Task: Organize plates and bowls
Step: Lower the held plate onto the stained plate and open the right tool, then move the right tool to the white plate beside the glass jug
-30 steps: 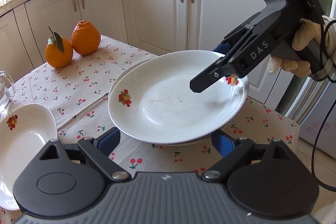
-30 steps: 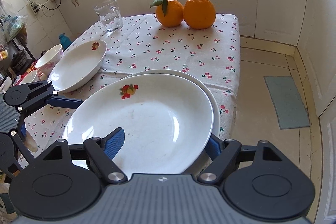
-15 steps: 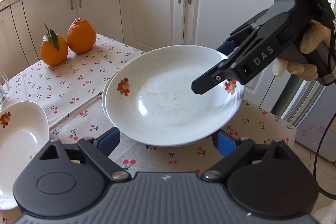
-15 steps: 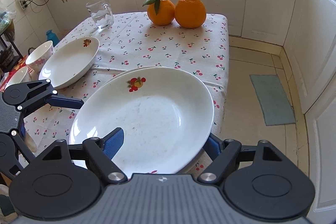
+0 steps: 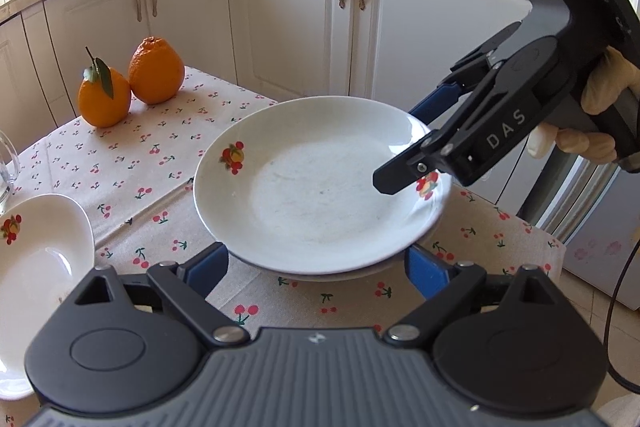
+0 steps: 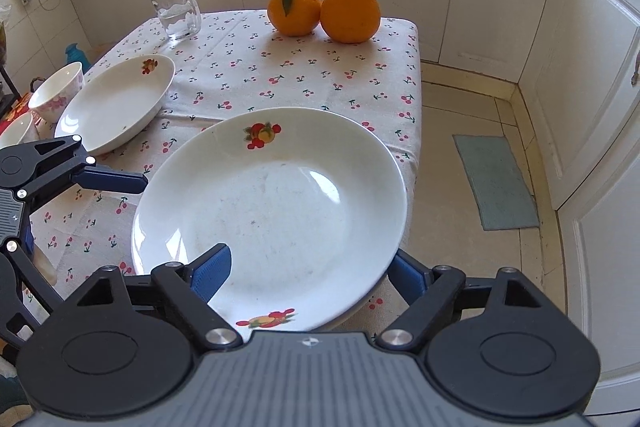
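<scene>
A white plate with fruit prints (image 5: 320,195) (image 6: 272,211) lies on top of a second white plate, of which only a sliver of rim (image 5: 332,273) shows, on the cherry-print tablecloth (image 6: 304,67). My right gripper (image 5: 404,147) (image 6: 310,273) straddles the top plate's rim at the table's edge. One finger hangs over the plate's inside and the other is outside the rim. Its jaws are opening and the pads do not press the plate. My left gripper (image 5: 316,265) stands open at the stack's near rim, gripping nothing; one of its fingers (image 6: 116,181) shows in the right wrist view.
A deep white dish (image 6: 116,103) (image 5: 36,255) lies left of the stack, with a floral bowl (image 6: 56,91) and a smaller bowl (image 6: 16,129) beyond it. Two oranges (image 6: 324,11) and a glass mug (image 6: 176,9) stand at the far end. The stack sits near the table's edge above the floor mat (image 6: 496,179).
The top plate has come down flat and centred onto the lower plate. My right gripper's jaws have widened around its rim. My left gripper has stayed put.
</scene>
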A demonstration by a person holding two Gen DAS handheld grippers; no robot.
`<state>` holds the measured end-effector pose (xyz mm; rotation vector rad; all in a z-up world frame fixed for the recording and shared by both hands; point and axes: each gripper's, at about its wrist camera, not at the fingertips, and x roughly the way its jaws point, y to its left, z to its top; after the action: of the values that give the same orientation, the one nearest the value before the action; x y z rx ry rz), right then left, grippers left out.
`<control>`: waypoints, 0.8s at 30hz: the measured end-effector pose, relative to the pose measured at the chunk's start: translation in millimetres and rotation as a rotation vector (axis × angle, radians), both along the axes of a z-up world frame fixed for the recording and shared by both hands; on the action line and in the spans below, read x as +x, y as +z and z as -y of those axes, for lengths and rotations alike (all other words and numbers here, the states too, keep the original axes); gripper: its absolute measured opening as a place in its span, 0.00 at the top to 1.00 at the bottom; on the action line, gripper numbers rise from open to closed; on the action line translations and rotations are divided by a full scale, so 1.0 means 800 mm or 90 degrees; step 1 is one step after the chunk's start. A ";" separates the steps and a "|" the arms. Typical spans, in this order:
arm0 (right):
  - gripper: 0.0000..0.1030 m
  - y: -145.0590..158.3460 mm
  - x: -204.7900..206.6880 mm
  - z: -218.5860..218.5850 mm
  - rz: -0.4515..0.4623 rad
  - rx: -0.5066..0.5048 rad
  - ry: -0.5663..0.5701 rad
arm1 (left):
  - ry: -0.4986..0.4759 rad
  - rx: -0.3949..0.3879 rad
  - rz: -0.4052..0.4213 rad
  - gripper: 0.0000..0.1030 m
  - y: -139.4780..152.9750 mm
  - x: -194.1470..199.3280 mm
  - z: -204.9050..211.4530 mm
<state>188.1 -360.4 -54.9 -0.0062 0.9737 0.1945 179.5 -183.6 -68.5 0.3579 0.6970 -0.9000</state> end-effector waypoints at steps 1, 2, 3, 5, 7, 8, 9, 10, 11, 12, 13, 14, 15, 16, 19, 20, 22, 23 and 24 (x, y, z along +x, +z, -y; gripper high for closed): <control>0.14 -0.001 0.000 0.000 -0.005 -0.001 -0.002 | -0.001 0.001 -0.002 0.08 -0.001 0.000 0.001; 0.14 -0.003 -0.001 0.001 -0.008 0.000 -0.005 | -0.001 -0.001 -0.003 0.08 -0.001 0.000 0.000; 0.14 -0.005 -0.001 0.002 -0.011 0.001 -0.007 | 0.000 -0.002 -0.004 0.08 -0.001 0.000 0.000; 0.11 -0.004 -0.005 0.002 -0.004 0.006 -0.003 | 0.002 -0.007 -0.006 0.08 0.000 0.001 -0.001; 0.06 0.000 -0.008 0.001 0.007 0.012 0.001 | 0.006 -0.011 -0.001 0.08 0.002 0.000 -0.003; 0.01 0.002 -0.011 -0.001 0.013 0.014 0.003 | 0.010 -0.013 0.004 0.08 0.004 -0.002 -0.004; 0.00 0.006 -0.014 -0.003 0.024 0.016 0.006 | 0.014 -0.014 0.007 0.08 0.006 -0.003 -0.006; 0.00 0.009 -0.016 -0.006 0.030 0.019 0.012 | 0.019 -0.016 0.008 0.07 0.008 -0.005 -0.008; 0.00 0.011 -0.018 -0.009 0.036 0.022 0.018 | 0.024 -0.018 0.009 0.07 0.010 -0.006 -0.011; 0.00 0.014 -0.020 -0.012 0.043 0.023 0.022 | 0.030 -0.018 0.010 0.07 0.012 -0.008 -0.013; 0.00 0.015 -0.023 -0.016 0.048 0.022 0.025 | 0.036 -0.018 0.013 0.07 0.014 -0.010 -0.016; 0.00 0.017 -0.025 -0.019 0.053 0.022 0.028 | 0.043 -0.018 0.016 0.07 0.015 -0.013 -0.019; 0.00 0.019 -0.027 -0.022 0.059 0.023 0.033 | 0.052 -0.018 0.020 0.07 0.017 -0.015 -0.024; 0.00 0.020 -0.030 -0.025 0.064 0.023 0.036 | 0.061 -0.017 0.022 0.07 0.018 -0.018 -0.028; 0.00 0.024 -0.038 -0.035 0.075 0.016 0.045 | 0.096 -0.017 0.026 0.07 0.021 -0.026 -0.047; 0.00 0.025 -0.041 -0.037 0.077 0.014 0.048 | 0.111 -0.015 0.025 0.07 0.022 -0.030 -0.055; 0.00 0.027 -0.046 -0.043 0.081 0.007 0.054 | 0.131 -0.009 0.024 0.07 0.021 -0.034 -0.069; 0.00 0.028 -0.049 -0.046 0.083 0.003 0.058 | 0.144 -0.004 0.025 0.07 0.021 -0.037 -0.076; 0.00 0.030 -0.053 -0.050 0.088 0.001 0.064 | 0.156 0.001 0.026 0.07 0.021 -0.039 -0.083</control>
<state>145.6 -320.7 -30.9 -0.0655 0.8364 0.2836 147.9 -117.0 -52.0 0.2840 0.6877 -0.6578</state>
